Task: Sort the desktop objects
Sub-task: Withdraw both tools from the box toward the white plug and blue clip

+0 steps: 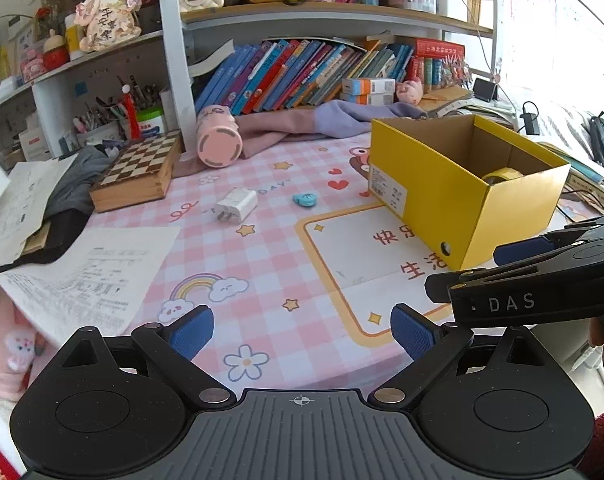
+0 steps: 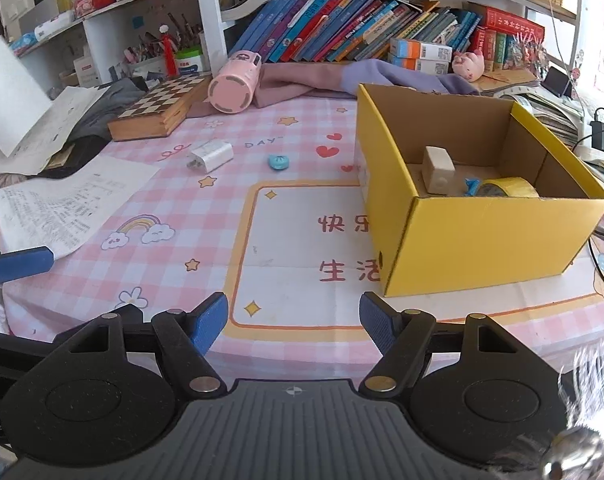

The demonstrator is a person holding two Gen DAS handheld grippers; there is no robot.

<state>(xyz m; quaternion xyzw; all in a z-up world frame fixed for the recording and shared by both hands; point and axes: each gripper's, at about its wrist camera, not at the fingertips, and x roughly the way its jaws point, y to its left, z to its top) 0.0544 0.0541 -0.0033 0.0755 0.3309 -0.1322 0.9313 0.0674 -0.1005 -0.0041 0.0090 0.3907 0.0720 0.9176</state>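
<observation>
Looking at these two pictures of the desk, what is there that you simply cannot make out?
- Yellow box, left wrist view: its near wall hides the floor; only the tape roll peeks out.
- Small blue thing in the box, right wrist view: partly behind the tape roll, too small to identify.
- Printed sheet: text too small to read.
- Bottom right corner, right wrist view: a shiny blur, unidentifiable.
- Desk mat lettering: cut off by the box.
</observation>
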